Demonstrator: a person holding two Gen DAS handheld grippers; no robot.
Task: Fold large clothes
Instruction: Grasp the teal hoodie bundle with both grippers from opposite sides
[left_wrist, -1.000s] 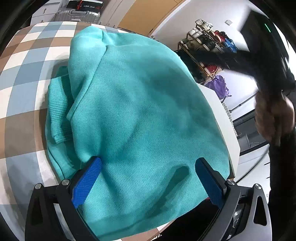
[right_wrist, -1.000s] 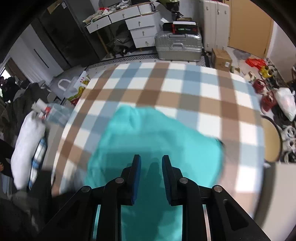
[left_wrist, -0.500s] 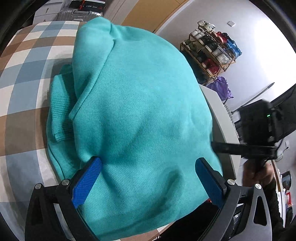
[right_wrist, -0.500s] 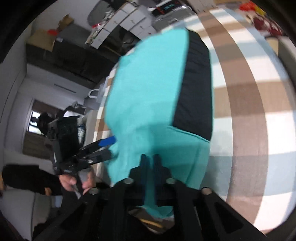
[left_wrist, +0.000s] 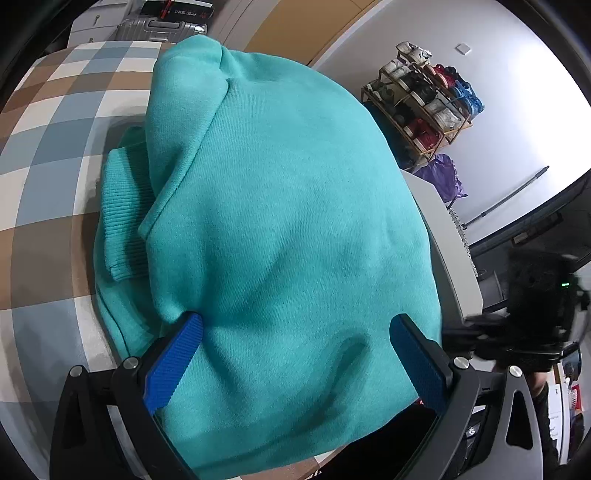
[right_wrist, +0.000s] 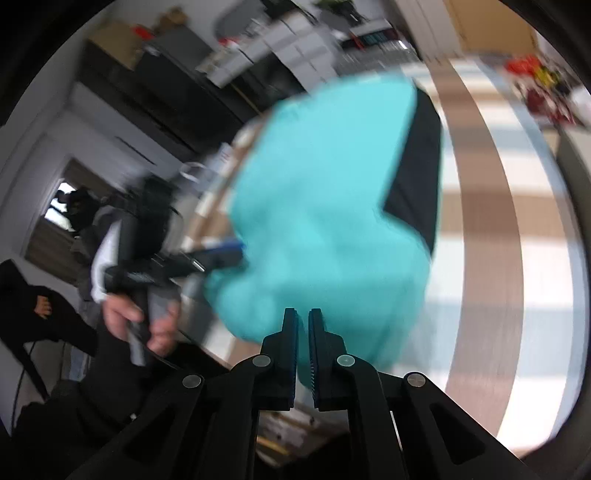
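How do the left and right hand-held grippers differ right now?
The left hand-held gripper has its jaws spread wide; the right hand-held gripper has its jaws nearly together.
The left's fingers straddle the broad top of the teal sweatshirt; the right sits at the garment's near edge, with teal fabric showing in the narrow gap.
The left's view is sharp; the right's is blurred.
Both have black frames with blue ribbed pads.
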